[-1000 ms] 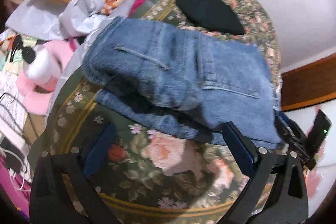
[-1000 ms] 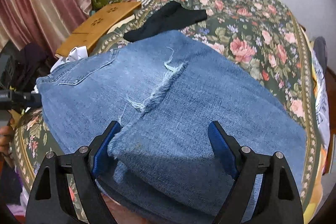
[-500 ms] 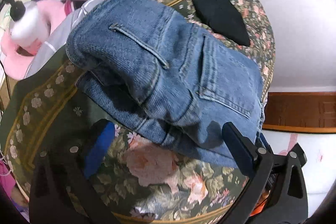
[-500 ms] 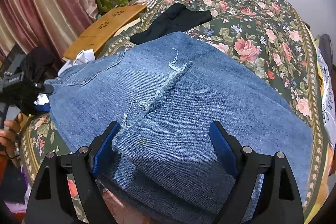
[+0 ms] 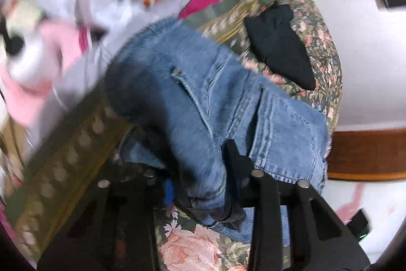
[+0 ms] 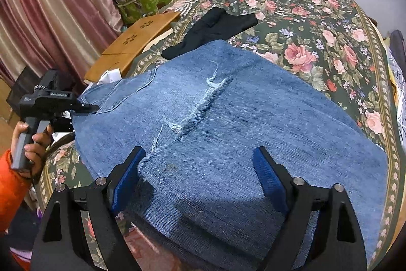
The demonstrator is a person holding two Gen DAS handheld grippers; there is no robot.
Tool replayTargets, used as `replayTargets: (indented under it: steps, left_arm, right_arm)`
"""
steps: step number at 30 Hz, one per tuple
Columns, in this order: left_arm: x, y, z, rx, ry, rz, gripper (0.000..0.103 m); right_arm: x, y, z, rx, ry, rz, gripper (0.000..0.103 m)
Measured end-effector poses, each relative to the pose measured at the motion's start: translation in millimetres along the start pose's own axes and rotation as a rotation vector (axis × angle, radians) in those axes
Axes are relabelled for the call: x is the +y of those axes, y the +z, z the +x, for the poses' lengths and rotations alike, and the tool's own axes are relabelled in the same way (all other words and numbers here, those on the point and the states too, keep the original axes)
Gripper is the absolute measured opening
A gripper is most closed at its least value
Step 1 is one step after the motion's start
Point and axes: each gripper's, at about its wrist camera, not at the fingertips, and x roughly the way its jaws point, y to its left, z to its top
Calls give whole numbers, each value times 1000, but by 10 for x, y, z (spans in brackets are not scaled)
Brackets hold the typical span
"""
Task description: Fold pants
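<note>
— So, from the left wrist: why is the left gripper (image 5: 200, 184) so narrow?
— Its jaws have just been closing, and a bunched fold of the jeans (image 5: 203, 103) at the waistband end now sits pinched between them, I'd say so that end can be lifted. The denim is thick and stiff-seamed, with a belt loop and a stitched back pocket, and it lies on the floral bedspread (image 5: 192, 248).
— And from the right wrist?
— The right gripper (image 6: 198, 179) stands wide apart, holding nothing, straddling a frayed hem edge of the jeans (image 6: 253, 118), probably ready to take it. A ragged, threadbare rip crosses the cloth. Beyond lies a limp black garment (image 6: 215, 29) on the bedspread (image 6: 317, 24).
</note>
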Motion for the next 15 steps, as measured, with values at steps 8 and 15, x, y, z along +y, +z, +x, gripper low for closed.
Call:
replayTargets:
  steps: [8,15]
  left_arm:
    - [-611,-89,-757,-328,263,332,27]
    - [-1386,-450,-1125,-594,415,634,24]
  right_arm:
    - [-149,-84,-515,-99,-86,11,81]
    - [-530,-212,-623,-83,-180,73,81]
